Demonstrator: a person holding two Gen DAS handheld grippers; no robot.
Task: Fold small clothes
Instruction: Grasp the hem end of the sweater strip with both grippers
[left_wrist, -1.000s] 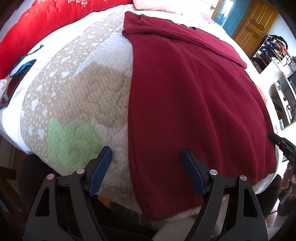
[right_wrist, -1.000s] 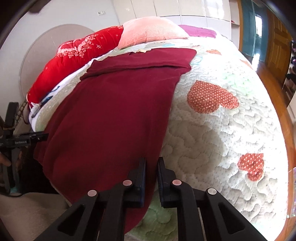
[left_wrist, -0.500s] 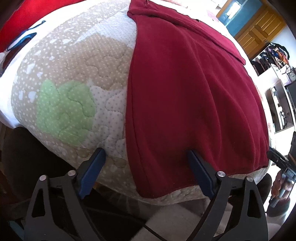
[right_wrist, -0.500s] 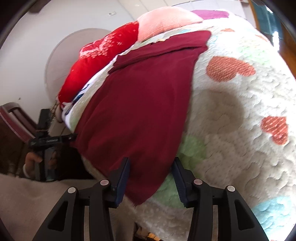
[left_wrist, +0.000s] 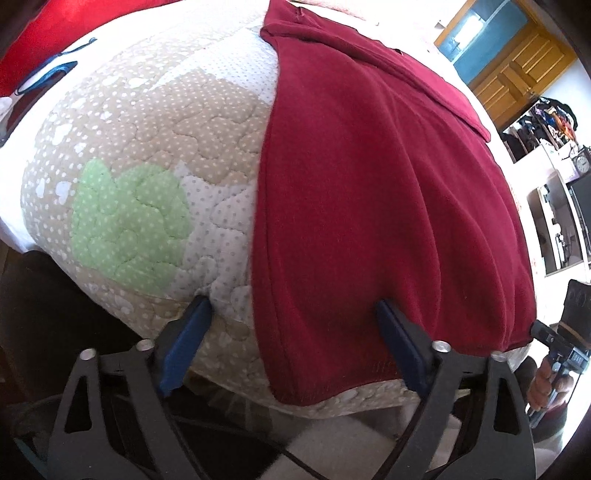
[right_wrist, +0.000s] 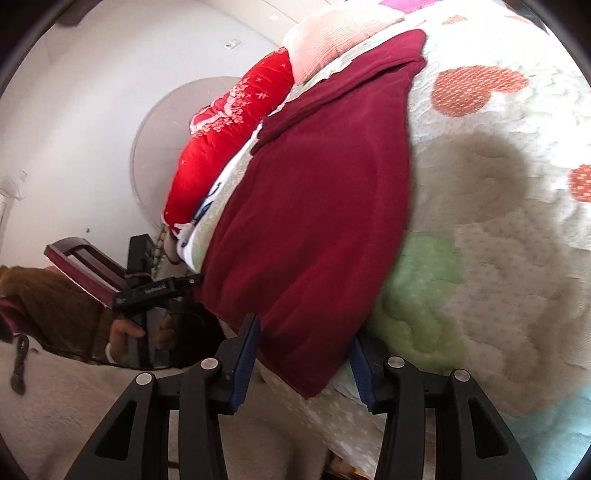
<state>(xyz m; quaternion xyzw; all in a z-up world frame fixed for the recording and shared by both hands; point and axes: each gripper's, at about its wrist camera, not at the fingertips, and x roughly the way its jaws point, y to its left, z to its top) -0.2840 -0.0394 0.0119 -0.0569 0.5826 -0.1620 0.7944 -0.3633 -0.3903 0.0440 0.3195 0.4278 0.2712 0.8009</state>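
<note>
On the quilted bedspread (left_wrist: 155, 155): dark red garment (left_wrist: 369, 192), spread flat, long axis running away from the near bed edge. Far end topped by a folded-over band lying across the width. Fabric plain and matte, with shallow ripples fanning toward the near hem. Near hem stitched, draped slightly over the mattress edge, one corner hanging lowest in each wrist view (right_wrist: 314, 221).

Left gripper (left_wrist: 291, 343): wide open, blue pads (left_wrist: 184, 343) level with the bed edge, straddling the near left corner of the garment. Left pad over bare quilt just beside the garment's side seam; right pad against or just in front of the hem area, contact not determinable. Nothing clamped.

Right gripper (right_wrist: 303, 354): open, gap narrower than the left's, positioned at the near right corner. Hanging corner of fabric between the two pads, not pinched. Pointed along the garment's length, rolled noticeably to one side.

Left tool body seen from the right wrist camera, held in the person's left hand (right_wrist: 125, 332) at the far corner of the hem.

Surroundings: green patch (left_wrist: 129, 225) and beige patches on the quilt, orange hearts (right_wrist: 476, 88), red duvet (right_wrist: 229, 140) and pink pillow (right_wrist: 332, 33) at the head, wooden door (left_wrist: 517, 70) beyond.
</note>
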